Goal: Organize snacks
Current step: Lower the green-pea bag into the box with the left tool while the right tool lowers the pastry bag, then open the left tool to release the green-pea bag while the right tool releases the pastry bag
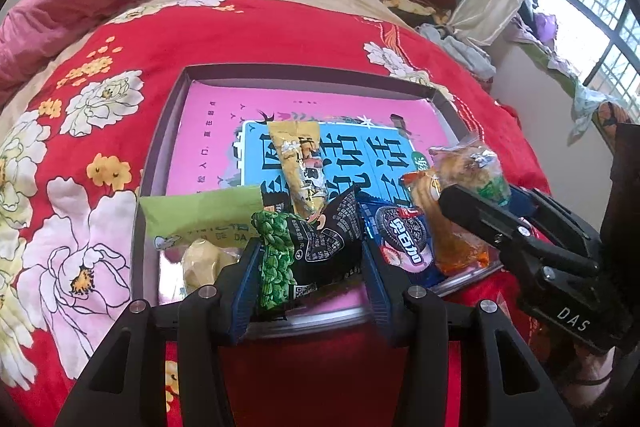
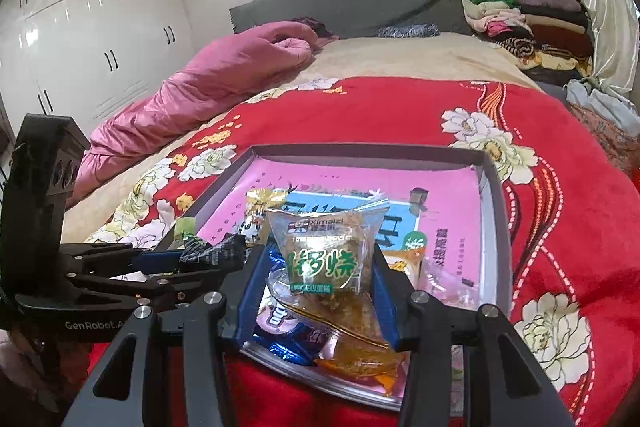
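Blanket red, white-and-yellow flowers; tray liner pink; seed packet green-black; quilt pink.

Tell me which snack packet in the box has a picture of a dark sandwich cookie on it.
The blue glossy cookie packet with a pink end, lying between the black-and-green packet and the clear orange-tinted cake packet. No other packet is blue.

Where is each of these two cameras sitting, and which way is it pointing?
Left wrist: sits on the left hand-held gripper, facing forward over the tray on the bed; its fingers grip a green-black packet; the right hand-held gripper shows at right.
Right wrist: sits on the right hand-held gripper, facing the headboard; its fingers grip a clear cake packet; the left hand-held gripper shows at left.
Shared: tray, red blanket, clothes pile.
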`<state>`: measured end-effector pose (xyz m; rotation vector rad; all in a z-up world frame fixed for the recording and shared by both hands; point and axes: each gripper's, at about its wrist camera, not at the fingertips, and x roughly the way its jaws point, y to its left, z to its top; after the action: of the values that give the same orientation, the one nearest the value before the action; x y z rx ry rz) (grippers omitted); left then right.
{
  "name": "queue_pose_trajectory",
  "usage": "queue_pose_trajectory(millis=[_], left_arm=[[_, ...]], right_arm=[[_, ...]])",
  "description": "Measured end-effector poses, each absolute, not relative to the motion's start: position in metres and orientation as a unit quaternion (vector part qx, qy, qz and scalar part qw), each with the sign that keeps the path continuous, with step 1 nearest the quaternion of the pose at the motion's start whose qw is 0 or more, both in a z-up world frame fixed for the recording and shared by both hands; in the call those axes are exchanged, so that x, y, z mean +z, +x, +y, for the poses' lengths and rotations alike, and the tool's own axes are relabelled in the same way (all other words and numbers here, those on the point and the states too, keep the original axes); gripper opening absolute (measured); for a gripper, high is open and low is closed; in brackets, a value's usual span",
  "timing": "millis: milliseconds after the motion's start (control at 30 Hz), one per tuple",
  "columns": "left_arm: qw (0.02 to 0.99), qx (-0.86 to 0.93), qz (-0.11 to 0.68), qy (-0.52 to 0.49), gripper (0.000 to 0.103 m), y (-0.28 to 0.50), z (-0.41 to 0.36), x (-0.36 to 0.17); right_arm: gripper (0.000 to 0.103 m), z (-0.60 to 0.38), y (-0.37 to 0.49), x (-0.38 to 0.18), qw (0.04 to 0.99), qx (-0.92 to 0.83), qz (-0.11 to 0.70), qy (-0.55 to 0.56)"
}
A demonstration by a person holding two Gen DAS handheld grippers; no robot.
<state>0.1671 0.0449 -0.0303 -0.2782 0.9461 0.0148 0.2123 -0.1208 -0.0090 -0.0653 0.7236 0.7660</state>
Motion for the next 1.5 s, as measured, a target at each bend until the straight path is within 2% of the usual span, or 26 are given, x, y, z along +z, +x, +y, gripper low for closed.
queue_pose_trajectory(millis=[1500], left_arm=[[0.874, 0.021, 0.463, -0.144, 0.051, 0.157, 0.053, -0.030]], right_arm=[[0.055, -0.099, 0.196, -0.028, 0.846, 0.379, 0.370, -0.064]])
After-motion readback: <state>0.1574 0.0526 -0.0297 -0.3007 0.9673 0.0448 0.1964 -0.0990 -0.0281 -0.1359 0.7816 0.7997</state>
